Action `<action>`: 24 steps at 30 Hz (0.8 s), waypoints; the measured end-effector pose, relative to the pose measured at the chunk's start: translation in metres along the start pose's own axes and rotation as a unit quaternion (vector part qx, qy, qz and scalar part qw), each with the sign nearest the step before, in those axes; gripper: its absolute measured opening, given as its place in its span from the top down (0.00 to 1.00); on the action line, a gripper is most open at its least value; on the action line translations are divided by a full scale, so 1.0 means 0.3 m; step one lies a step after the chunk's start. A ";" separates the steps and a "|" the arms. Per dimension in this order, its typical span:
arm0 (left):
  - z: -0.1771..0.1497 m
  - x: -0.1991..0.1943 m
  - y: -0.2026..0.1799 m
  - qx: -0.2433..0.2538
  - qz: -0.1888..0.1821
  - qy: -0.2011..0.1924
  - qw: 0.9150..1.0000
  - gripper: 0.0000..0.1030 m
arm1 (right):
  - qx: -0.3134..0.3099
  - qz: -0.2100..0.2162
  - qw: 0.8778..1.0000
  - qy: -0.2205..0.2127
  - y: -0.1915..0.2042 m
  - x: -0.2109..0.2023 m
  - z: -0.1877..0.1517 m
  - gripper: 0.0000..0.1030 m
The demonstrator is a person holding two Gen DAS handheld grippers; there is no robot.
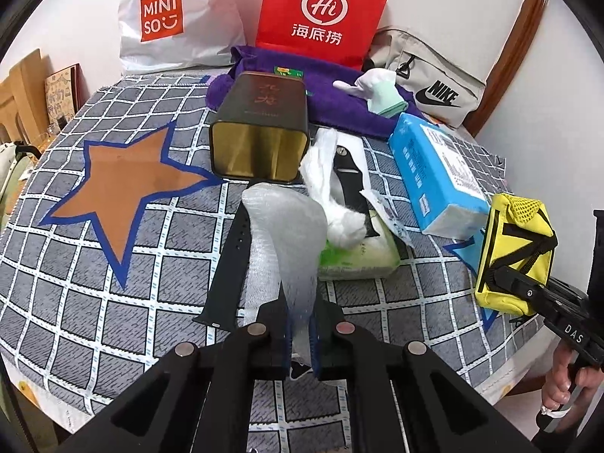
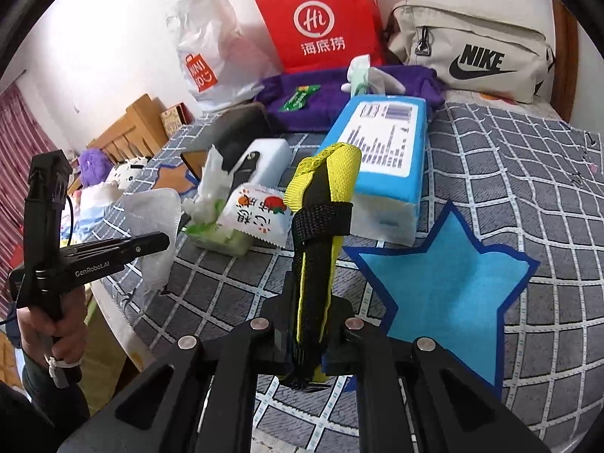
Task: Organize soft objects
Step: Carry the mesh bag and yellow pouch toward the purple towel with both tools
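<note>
Soft objects, mixed lot, on a tabletop (image 1: pixel 113 302) under a grey checked cloth.

Item 1: white foam wrap (image 1: pixel 283 234), translucent, netted surface. Pinched at its lower end by the left gripper (image 1: pixel 300 324), jaws closed on it; its upper part rises above the cloth just in front of the tin. Also seen at left in the right wrist view (image 2: pixel 154 219).

Item 2: yellow pouch (image 2: pixel 317 264), black straps and mesh edge. Clamped in the right gripper (image 2: pixel 307 339), jaws closed on it, held edge-on and upright above the blue star (image 2: pixel 453 283). In the left wrist view the pouch (image 1: pixel 513 253) hangs at the right edge of the tabletop (a hand (image 1: pixel 566 381) grips the handle below).

Item 3: green tissue pack (image 1: pixel 358 260) with white tissue (image 1: pixel 328 188) pulled up from it, near the middle.

Item 4: blue tissue pack (image 1: pixel 434 173), lying on its side, right of the tin.

Item 5: purple towel (image 1: pixel 339 90), at the back, with a small white and green cloth (image 1: pixel 377 90) on it.

Other contents: dark tin (image 1: pixel 260 132), lying on its side, open end forward; black watch strap (image 1: pixel 226 264) flat beside the foam wrap; brown star (image 1: pixel 124 185) on the cloth at left; red paper bag (image 1: pixel 324 15), white shopping bag (image 1: pixel 170 19) and beige bag (image 1: pixel 430 83) against the wall.
</note>
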State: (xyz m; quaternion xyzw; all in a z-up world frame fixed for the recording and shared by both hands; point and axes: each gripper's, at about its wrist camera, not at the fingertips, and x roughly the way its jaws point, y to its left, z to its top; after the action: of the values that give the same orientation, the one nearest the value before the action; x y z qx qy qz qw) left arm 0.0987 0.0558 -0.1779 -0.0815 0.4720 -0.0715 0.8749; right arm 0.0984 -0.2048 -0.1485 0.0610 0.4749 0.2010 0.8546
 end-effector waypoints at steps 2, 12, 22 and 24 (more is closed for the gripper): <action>0.008 -0.011 -0.003 0.000 0.002 -0.003 1.000 0.93 | 0.001 -0.002 1.000 -0.002 0.000 -0.014 0.007 0.91; 0.071 -0.081 -0.049 0.012 0.005 -0.027 1.000 0.93 | -0.017 -0.011 1.000 -0.023 0.017 -0.096 0.057 0.91; 0.172 -0.124 -0.071 0.014 0.013 -0.043 0.999 0.93 | -0.011 -0.024 0.999 -0.031 -0.005 -0.133 0.149 0.91; 0.193 -0.129 -0.074 0.014 0.014 -0.047 0.999 0.93 | -0.011 -0.025 0.999 -0.033 -0.012 -0.134 0.175 0.91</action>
State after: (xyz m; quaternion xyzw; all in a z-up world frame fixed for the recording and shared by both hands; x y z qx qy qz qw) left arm 0.1251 0.0462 -0.1104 -0.0662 0.4305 -0.0623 0.8980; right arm 0.1245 -0.2196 -0.0895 0.0464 0.4455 0.1825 0.8753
